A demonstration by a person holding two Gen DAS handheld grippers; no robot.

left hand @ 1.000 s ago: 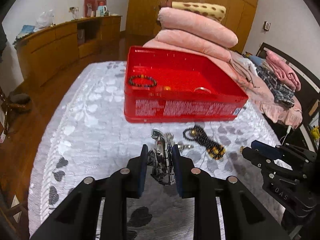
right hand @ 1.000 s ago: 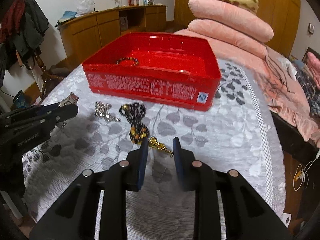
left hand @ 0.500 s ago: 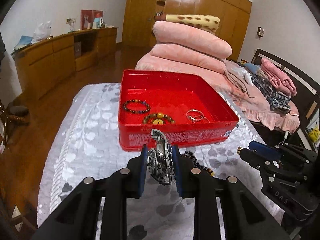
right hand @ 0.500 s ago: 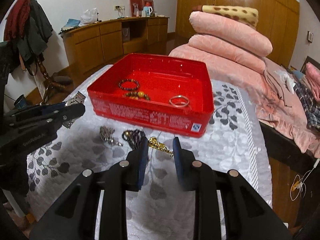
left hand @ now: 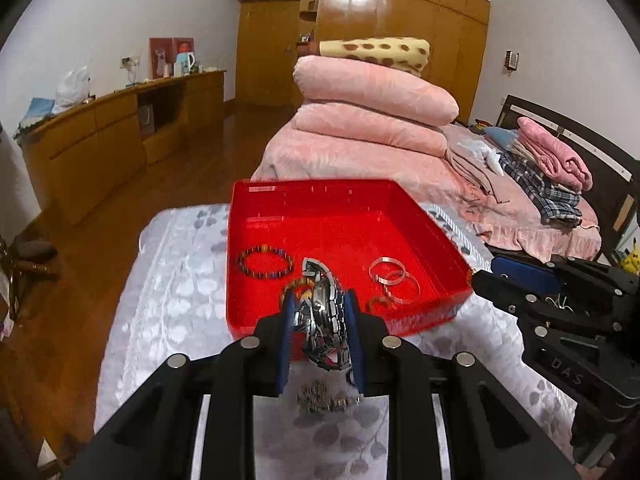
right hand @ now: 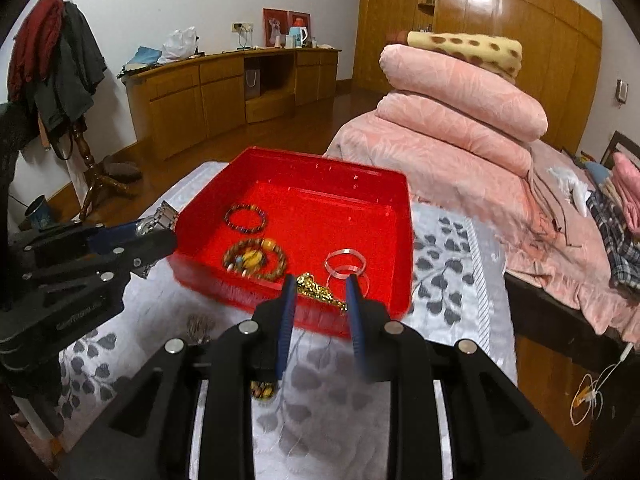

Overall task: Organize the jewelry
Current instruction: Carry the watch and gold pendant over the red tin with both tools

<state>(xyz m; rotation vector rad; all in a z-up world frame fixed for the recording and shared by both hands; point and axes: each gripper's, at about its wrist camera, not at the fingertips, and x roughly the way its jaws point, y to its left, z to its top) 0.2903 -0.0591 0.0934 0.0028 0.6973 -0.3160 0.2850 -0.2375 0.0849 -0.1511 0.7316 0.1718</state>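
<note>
In the left wrist view, the left gripper (left hand: 320,312) is closed on a silver metal watch (left hand: 323,316), held in front of the near wall of the red box (left hand: 256,312). The watch band runs up and down between the fingers.

The right wrist view shows inside the box a big amber bead bracelet (right hand: 255,260). The right gripper (right hand: 320,288) pinches a gold chain (right hand: 318,289), lying slantwise across the narrow gap, above the box's near edge.
</note>
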